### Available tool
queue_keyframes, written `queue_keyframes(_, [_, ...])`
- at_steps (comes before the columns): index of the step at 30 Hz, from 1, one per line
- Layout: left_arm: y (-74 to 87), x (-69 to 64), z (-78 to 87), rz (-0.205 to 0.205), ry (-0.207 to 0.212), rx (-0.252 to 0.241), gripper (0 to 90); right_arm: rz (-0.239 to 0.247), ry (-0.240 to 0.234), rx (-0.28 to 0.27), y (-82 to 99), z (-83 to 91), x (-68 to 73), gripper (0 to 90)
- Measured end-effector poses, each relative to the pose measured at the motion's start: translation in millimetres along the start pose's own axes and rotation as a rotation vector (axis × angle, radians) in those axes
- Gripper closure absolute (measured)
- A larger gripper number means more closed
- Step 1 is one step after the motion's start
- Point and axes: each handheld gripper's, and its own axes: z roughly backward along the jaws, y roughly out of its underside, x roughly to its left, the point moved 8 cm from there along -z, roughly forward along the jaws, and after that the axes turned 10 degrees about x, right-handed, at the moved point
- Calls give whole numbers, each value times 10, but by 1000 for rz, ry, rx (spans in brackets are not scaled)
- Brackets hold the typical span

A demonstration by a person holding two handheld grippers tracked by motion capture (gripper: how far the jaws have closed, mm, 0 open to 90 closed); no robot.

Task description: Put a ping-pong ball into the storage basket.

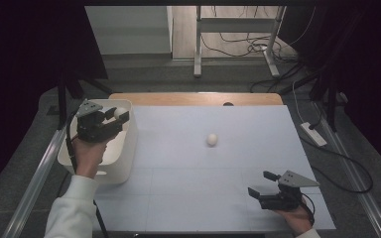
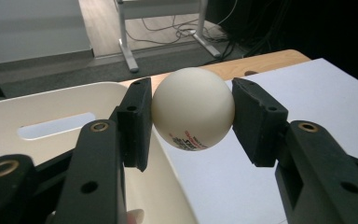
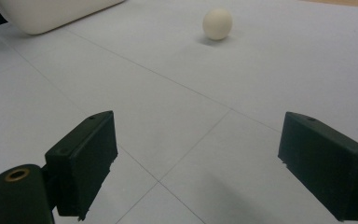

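My left gripper (image 1: 119, 115) (image 2: 192, 119) is shut on a cream table-tennis ball (image 1: 119, 113) (image 2: 193, 108) with small red and black print on it. It holds the ball over the right-hand part of a white plastic bin (image 1: 121, 163) (image 2: 51, 100) at the table's left edge. A second cream ball (image 1: 212, 139) (image 3: 217, 24) lies loose on the white table sheet (image 1: 203, 193) near the middle. At the front right my right gripper (image 1: 262, 184) (image 3: 205, 163) rests low over the sheet, open, with nothing between its jaws and the loose ball well ahead of it.
The bin has a slot handle (image 2: 56, 125) in its far wall. A wooden table edge (image 1: 193, 98) shows behind the sheet. Beyond the table stand a metal frame's legs (image 1: 197, 44) and loose cables (image 1: 238, 45) on the floor.
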Motion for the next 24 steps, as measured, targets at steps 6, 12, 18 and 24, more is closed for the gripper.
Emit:
queue_keyframes(6, [-10,61,-14,6,-16,11,504,1,1,3,2,-1,-1,113])
queue_keyframes(12, [-11,140,-47,18,-34,27,504,0,0,0,0,0,-1,112])
queue_keyframes(18, [-3,226,-57,19,-59,55,504,0,0,2,2,-2,0,112])
queue_keyframes(24, [6,319,-68,31,-77,79,504,0,0,1,0,0,-2,112])
